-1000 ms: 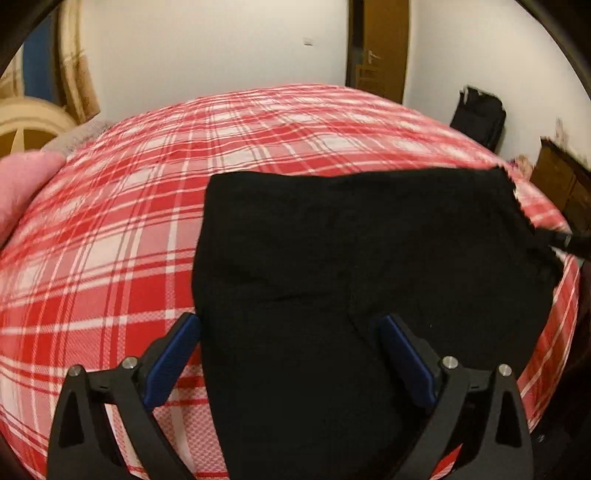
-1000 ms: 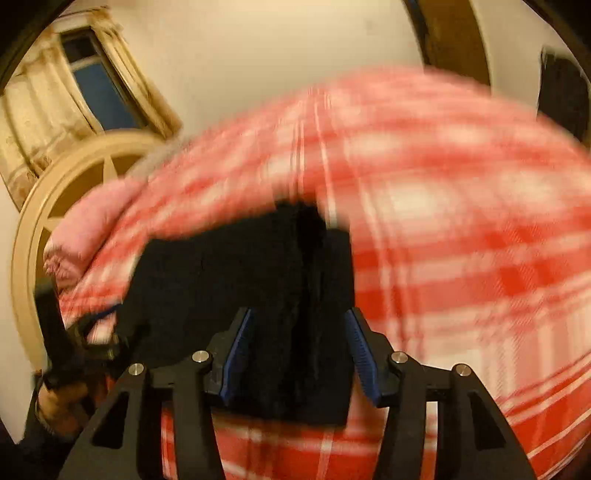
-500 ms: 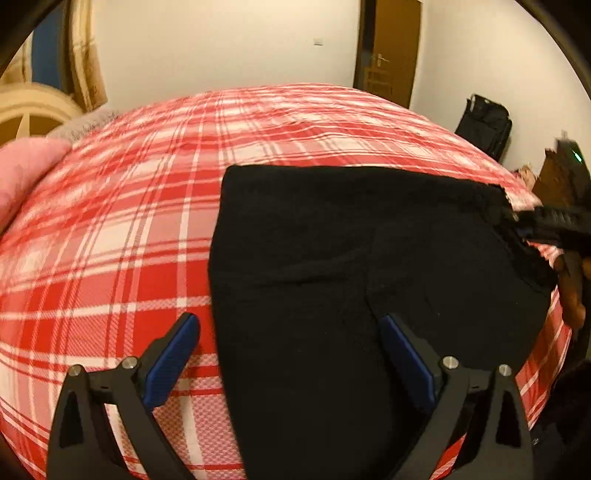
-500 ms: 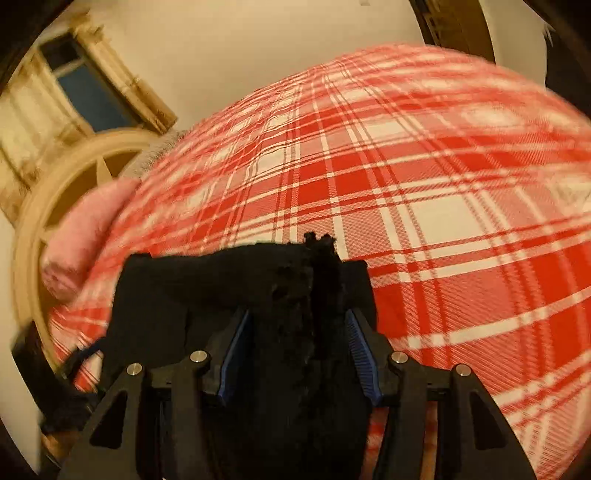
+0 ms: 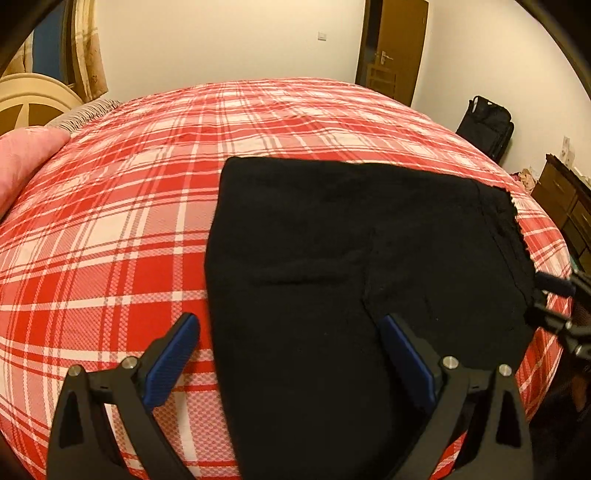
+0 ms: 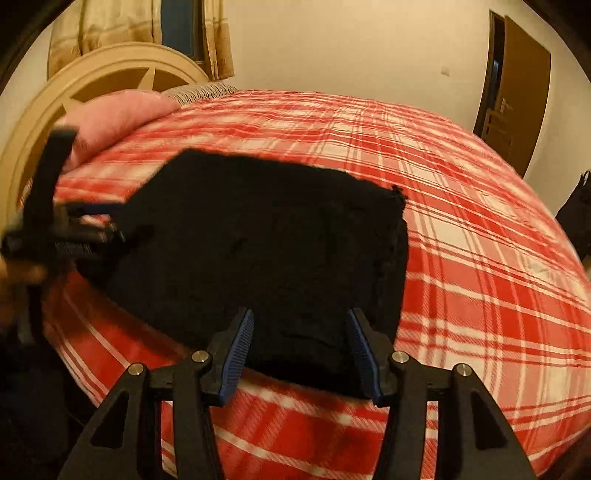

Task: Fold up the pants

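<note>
Pants (image 6: 258, 251) now free of right gripper (image 6: 301, 343)

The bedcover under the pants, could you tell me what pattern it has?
Red and white plaid bedcover, clearest in the left wrist view.

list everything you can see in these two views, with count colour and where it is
pants: 1, black, folded flat on the near right part of the bed
bedspread: 1, red and white plaid, covering the bed
pillow: 1, pink, at the head end, left
headboard: 1, cream, curved, behind the pillow
curtain: 1, beige, at the window above the headboard
door: 1, brown wood, far wall
light switch: 1, white, on the wall left of the door
bag: 1, black, on the floor by the right wall
dresser: 1, dark brown, right edge
left gripper: 1, black with blue pads, open over the pants' near left edge
right gripper: 1, black with blue pads, open over the pants' near edge
</note>
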A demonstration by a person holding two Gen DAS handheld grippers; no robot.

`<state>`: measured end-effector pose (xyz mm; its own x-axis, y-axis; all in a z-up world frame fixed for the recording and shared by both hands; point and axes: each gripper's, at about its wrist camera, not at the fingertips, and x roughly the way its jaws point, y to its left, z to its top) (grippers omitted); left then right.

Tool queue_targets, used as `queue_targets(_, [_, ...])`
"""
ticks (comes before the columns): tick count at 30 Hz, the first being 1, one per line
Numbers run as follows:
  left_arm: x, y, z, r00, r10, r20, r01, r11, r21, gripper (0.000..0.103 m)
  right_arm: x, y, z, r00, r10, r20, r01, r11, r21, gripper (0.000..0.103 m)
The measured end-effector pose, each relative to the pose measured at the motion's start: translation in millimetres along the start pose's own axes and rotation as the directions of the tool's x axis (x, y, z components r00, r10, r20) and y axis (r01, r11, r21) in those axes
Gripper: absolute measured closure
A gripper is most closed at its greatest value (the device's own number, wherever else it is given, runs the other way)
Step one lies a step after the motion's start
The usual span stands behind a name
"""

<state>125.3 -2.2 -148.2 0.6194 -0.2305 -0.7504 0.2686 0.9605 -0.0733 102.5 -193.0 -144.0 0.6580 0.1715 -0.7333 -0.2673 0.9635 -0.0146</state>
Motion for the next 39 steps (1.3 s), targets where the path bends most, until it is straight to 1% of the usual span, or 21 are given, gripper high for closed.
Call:
queue_targets(3, [1,-1,0,1.0,-0.004,-0.002,0.004,1.0,0.0,0.003,2,-8,-6,1.0,0.021,-0.009,-0.02,0.999,0.037,0.049])
queue_targets(5, [2,-1,0,1.0,-0.008,-0.004,0.008,1.0,-0.006,0.003,6,-9,-9,1.0,0.023,-0.002,-0.022,0.999,0.028,0.049])
queue_targets(6, [3,-1,0,1.0,-0.011,-0.005,0.011,1.0,-0.008,0.003,9,-12,-11,1.0,0.026,0.006,-0.026,0.999,0.025,0.045])
queue_targets(7, [3,-1,0,1.0,-0.013,-0.006,0.013,1.0,-0.008,0.003,15,-19,-12,0.998,0.061,-0.01,-0.061,0.996,0.063,0.044])
queue_targets(9, [1,-2,-1,1.0,-0.015,-0.005,0.015,1.0,-0.005,0.003,18,-35,-10,0.991,0.133,-0.003,-0.131,0.98,0.151,0.044])
queue_targets(10, [0,-2,-1,1.0,-0.017,-0.004,0.017,1.0,-0.004,0.003,17,-38,-9,0.989,0.145,-0.006,-0.142,0.977,0.162,0.044])
queue_targets(15, [-5,0,-1,1.0,-0.016,0.001,0.016,1.0,0.008,0.003,9,-38,-5,0.99,0.141,-0.003,-0.139,0.978,0.158,0.044])
queue_targets(16, [-6,1,-1,1.0,-0.016,0.004,0.016,1.0,0.009,0.003,2,-39,-3,0.991,0.136,0.013,-0.136,0.978,0.159,0.044])
queue_targets(18, [-8,1,0,1.0,-0.013,0.013,0.013,1.0,0.013,0.003,-13,-42,3,0.996,0.067,0.051,-0.074,0.985,0.155,0.042])
queue_targets(19, [-7,1,0,1.0,-0.013,0.013,0.012,1.0,0.015,0.003,-20,-46,7,0.996,0.051,0.071,-0.062,0.986,0.157,0.042])
queue_targets(21, [-6,1,0,1.0,-0.013,0.013,0.013,1.0,0.014,0.003,-25,-58,17,0.993,0.06,0.103,-0.081,0.975,0.206,0.042])
queue_targets(25, [-6,-5,-1,1.0,-0.018,0.009,0.018,1.0,0.021,0.003,-7,-73,46,0.989,0.071,0.13,-0.106,0.954,0.281,0.042])
queue_targets(27, [-11,-9,0,1.0,-0.02,0.021,0.019,0.999,0.03,0.003,16,-82,60,0.99,0.102,0.097,-0.129,0.931,0.342,0.042])
queue_targets(29, [-17,-12,2,0.999,-0.028,0.041,0.026,0.999,0.04,0.003,40,-88,72,0.989,0.132,0.062,-0.146,0.908,0.393,0.046])
queue_targets(30, [-19,-15,3,0.998,-0.031,0.047,0.029,0.998,0.048,0.003,53,-90,75,0.989,0.144,0.032,-0.145,0.904,0.403,0.065])
queue_targets(31, [-20,-17,5,0.998,-0.034,0.049,0.032,0.998,0.057,0.003,65,-90,78,0.99,0.144,-0.004,-0.13,0.904,0.408,0.077])
queue_targets(32, [-20,-20,5,0.998,-0.041,0.049,0.038,0.997,0.065,0.003,75,-90,79,0.99,0.135,-0.036,-0.109,0.908,0.405,0.077])
queue_targets(34, [-19,-26,5,0.997,-0.059,0.046,0.055,0.994,0.092,0.003,82,-88,78,0.992,0.113,-0.051,-0.085,0.921,0.379,0.08])
queue_targets(36, [-17,-29,3,0.998,-0.033,0.047,0.028,0.993,0.116,0.003,79,-87,76,0.993,0.1,-0.055,-0.072,0.926,0.371,0.082])
queue_targets(38, [-19,-27,3,0.998,-0.022,0.058,0.015,0.993,0.12,0.003,70,-83,74,0.996,0.078,-0.045,-0.058,0.937,0.344,0.089])
queue_targets(39, [-22,-23,4,0.998,-0.016,0.066,0.009,0.994,0.108,0.003,63,-81,72,0.997,0.069,-0.03,-0.055,0.943,0.328,0.095])
